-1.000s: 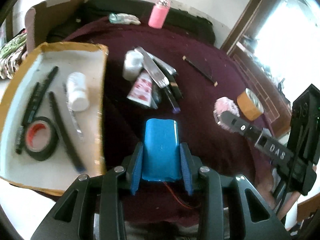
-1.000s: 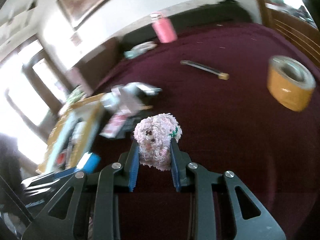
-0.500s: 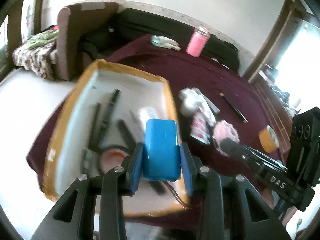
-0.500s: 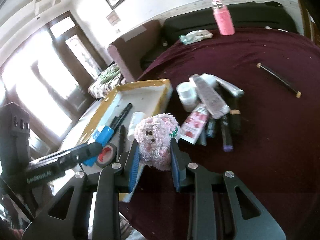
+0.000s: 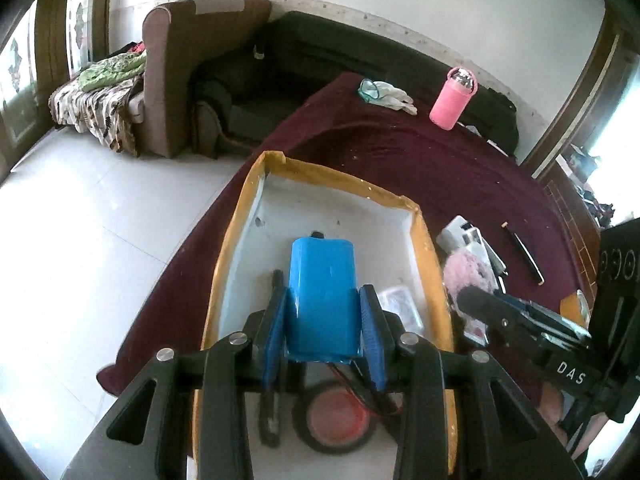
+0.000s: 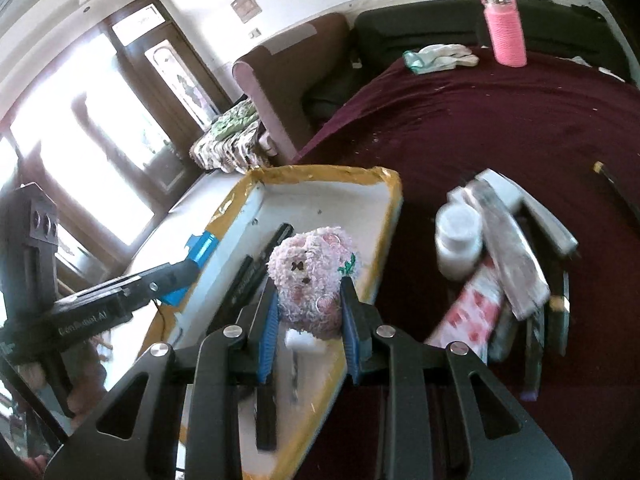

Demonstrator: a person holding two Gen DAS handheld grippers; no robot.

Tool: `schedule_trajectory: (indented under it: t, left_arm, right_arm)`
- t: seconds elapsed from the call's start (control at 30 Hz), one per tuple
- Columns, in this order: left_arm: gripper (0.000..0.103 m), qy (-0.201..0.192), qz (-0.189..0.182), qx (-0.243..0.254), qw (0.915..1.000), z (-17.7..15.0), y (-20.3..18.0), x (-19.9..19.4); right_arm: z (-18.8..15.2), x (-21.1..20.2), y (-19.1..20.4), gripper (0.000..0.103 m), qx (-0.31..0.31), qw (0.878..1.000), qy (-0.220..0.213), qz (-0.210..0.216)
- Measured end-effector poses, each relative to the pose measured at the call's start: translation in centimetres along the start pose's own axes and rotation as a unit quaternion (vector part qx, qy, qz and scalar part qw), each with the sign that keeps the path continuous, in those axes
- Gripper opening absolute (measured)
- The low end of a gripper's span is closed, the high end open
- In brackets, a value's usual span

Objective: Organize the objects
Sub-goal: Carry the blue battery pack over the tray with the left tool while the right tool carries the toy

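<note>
- Carrying both loads, you have swung from the maroon cloth to above the yellow-rimmed white tray [image 5: 420, 240]; dropping comes next.
- Your left gripper [image 5: 324, 328] clamps the blue rectangular battery pack [image 5: 322, 292], long axis towards the tray's far edge.
- Your right gripper [image 6: 308, 320] pinches the fluffy pink toy bear [image 6: 314, 280] over the tray's right rim.

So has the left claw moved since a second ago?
Yes. The left claw, gripping the blue pack, swung left from over the maroon cloth to above the tray.
</note>
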State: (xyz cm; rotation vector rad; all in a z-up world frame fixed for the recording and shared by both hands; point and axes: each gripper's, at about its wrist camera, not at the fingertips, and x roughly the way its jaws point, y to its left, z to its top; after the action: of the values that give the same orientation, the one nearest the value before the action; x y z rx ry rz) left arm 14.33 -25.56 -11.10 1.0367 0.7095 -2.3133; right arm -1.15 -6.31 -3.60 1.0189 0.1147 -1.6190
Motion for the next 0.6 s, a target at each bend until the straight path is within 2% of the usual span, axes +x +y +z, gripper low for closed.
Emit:
schedule_trajectory:
  t: [0.3, 0.47, 0.53, 0.6]
  left_arm:
    - [0.031, 0.028, 0.03, 0.017, 0.999, 3.4, 0.7, 3.8]
    - [0.031, 0.058, 0.047, 0.038, 0.9965, 4.5, 0.4, 6.4]
    - [0.031, 0.068, 0.056, 0.048, 0.995, 4.6, 0.2, 7.0]
    - [0.031, 0.079, 0.063, 0.056, 0.9933, 4.6, 0.0, 7.6]
  right_arm:
    - [3.8, 4.4, 0.2, 0.026, -0.03, 0.999, 0.021, -0.005]
    - [4.0, 6.8, -1.3, 0.026, -0.02, 0.999, 0.034, -0.009]
    - [3.8, 7.0, -1.2, 0.026, -0.034, 0.999, 0.03, -0.03]
    - [3.6, 7.1, -1.0, 0.026, -0.041, 0.998, 0.03, -0.035]
